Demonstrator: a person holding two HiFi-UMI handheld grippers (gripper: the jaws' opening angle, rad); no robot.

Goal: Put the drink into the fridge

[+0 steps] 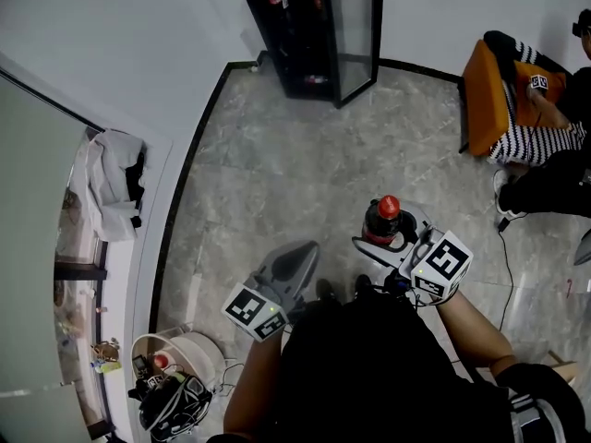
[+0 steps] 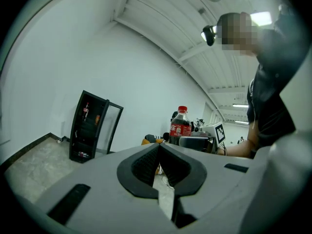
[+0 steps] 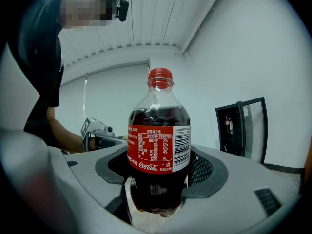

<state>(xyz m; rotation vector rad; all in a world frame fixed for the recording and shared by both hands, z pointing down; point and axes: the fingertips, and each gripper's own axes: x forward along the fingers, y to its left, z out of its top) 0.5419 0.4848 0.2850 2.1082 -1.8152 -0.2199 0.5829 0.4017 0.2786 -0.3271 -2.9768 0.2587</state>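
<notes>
A cola bottle (image 1: 380, 221) with a red cap and red label stands upright between the jaws of my right gripper (image 1: 392, 238), which is shut on it. The right gripper view shows the bottle (image 3: 158, 152) clamped at its lower half, my right gripper (image 3: 158, 179) around it. My left gripper (image 1: 294, 264) is shut with nothing in it, low at the centre-left; its jaws (image 2: 158, 167) meet in the left gripper view. The black fridge (image 1: 314, 30) stands at the far wall with its glass door (image 1: 355, 26) swung open and bottles on its shelves.
A person sits on an orange chair (image 1: 489, 100) at the right. A cable (image 1: 508, 266) runs over the grey tiled floor (image 1: 268, 173). At the lower left stands a white bucket (image 1: 180, 377) with clutter, and white cloth (image 1: 115, 183) hangs by a glass partition.
</notes>
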